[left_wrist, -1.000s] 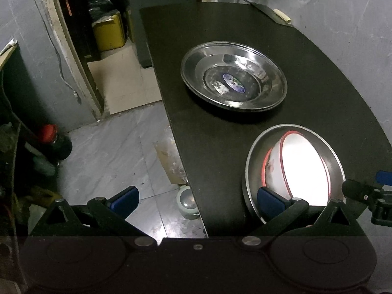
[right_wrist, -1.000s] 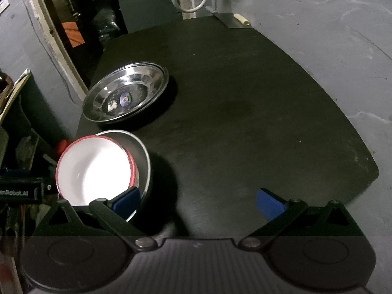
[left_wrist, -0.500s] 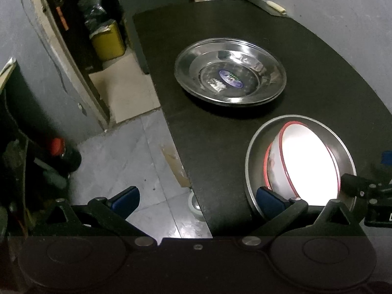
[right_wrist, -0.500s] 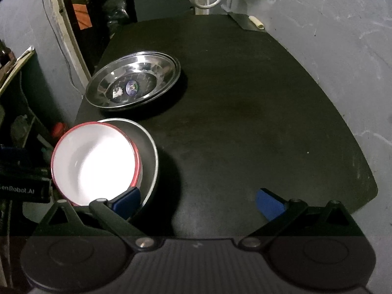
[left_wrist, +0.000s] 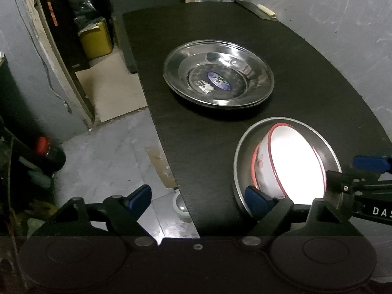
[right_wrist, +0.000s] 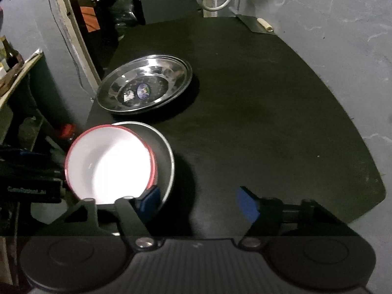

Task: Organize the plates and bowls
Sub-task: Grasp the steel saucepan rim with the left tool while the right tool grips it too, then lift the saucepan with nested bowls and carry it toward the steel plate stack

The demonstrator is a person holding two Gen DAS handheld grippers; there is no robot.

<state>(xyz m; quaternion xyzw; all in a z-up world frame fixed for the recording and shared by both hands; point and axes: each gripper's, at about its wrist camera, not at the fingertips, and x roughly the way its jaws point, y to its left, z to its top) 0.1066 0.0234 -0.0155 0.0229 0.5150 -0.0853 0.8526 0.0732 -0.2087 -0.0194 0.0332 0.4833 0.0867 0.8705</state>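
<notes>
Jaws of left gripper (left_wrist: 199,199) and right gripper (right_wrist: 197,202) closing, nothing gripped.

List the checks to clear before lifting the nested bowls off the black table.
1. White red-rimmed bowl sits inside round steel bowl: ok, though tilted.
2. Left gripper, jaws just closing: one finger at the steel bowl's rim, the other off the table; grip not ok.
3. Right gripper, also just closing: nothing clamped yet; not ok.
4. Stacked steel plates clear of both grippers: ok.
5. Steel bowl fully on black table: ok.
</notes>
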